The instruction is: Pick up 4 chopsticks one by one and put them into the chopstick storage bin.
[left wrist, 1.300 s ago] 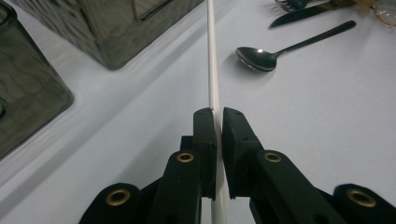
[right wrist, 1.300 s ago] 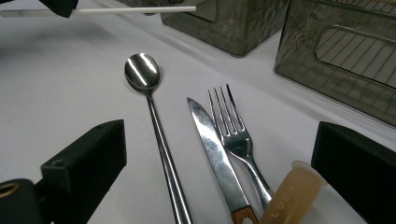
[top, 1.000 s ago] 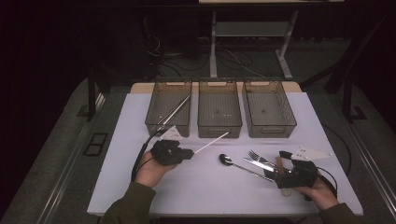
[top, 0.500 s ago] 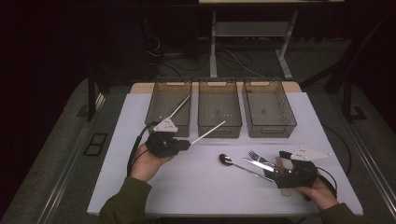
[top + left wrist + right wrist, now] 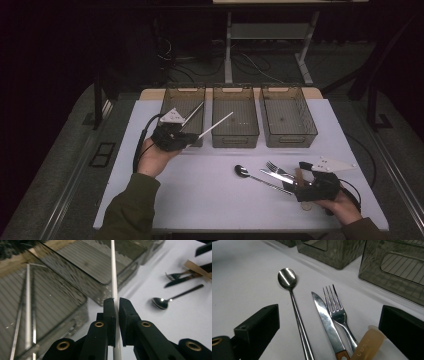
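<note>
White chopstick (image 5: 215,125) is clamped between the jaws of the left gripper (image 5: 186,140), held above the near edge of the leftmost bin (image 5: 183,107) and slanting up and to the right, its far end over the middle bin (image 5: 235,117). In the left gripper view the two black jaws press flat against the stick (image 5: 114,277), which runs straight up between them, with ridged bin floors beyond. Two more pale sticks (image 5: 192,113) lean inside the leftmost bin. A third bin (image 5: 288,115) stands to the right of the middle one, and all three sit in a row at the far side of the white table (image 5: 200,190).

The right gripper (image 5: 296,186) rests low on the table near the person's right hand (image 5: 342,206), its jaws spread wide apart with nothing pinched. Between them, in the right gripper view, lie a spoon (image 5: 293,298), a knife (image 5: 324,320) with a wooden handle and a fork (image 5: 337,310), side by side, with a translucent amber piece (image 5: 367,346) just beside the fork's handle.
</note>
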`<state>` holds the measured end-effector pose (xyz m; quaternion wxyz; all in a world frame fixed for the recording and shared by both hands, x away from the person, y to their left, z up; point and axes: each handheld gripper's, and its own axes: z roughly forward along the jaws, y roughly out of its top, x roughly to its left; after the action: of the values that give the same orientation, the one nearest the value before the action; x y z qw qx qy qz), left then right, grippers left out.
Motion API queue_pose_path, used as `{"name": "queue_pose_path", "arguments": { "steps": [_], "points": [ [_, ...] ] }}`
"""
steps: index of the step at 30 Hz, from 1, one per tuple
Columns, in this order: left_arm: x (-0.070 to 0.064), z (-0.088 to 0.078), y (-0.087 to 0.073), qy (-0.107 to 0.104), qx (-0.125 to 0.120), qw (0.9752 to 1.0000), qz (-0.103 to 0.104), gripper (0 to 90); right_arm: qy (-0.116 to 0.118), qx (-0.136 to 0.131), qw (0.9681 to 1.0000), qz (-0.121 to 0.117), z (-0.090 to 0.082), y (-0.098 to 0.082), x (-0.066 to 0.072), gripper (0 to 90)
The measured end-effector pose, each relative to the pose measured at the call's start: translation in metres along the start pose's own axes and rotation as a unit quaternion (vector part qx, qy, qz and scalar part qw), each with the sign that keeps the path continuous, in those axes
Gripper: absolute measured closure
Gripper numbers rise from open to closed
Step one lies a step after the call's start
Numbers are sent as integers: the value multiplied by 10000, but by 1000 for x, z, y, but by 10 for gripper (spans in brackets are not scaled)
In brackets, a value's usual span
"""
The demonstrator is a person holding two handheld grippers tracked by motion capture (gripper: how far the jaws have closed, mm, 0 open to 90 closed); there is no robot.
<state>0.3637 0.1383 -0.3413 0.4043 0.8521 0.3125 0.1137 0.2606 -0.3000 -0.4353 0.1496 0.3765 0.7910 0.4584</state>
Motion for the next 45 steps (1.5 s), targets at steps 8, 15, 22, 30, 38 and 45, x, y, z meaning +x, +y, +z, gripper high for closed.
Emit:
{"name": "queue_pose_path", "arguments": {
  "steps": [8, 15, 22, 30, 38, 45],
  "points": [
    [20, -5, 17, 277, -40, 9995, -140, 836, -3, -5, 10000, 5, 0, 0, 0, 32],
    [40, -5, 24, 506, -30, 9982, -317, 836, -8, -24, 10000, 15, 0, 0, 0, 32],
    [63, 2, 29, 761, 93, 9958, -498, 836, -7, -17, 10000, 21, 0, 0, 0, 32],
    [85, 14, 38, 1080, 270, 9922, -566, 836, -17, -44, 10000, 53, -2, 0, 0, 32],
    [102, 30, 35, 1268, 366, 9882, -772, 836, -2, -62, 10000, 67, -2, 0, -1, 32],
    [108, 47, 29, 1348, 581, 9856, -843, 836, 8, -105, 9999, 96, -3, 0, -2, 32]
  ]
}}
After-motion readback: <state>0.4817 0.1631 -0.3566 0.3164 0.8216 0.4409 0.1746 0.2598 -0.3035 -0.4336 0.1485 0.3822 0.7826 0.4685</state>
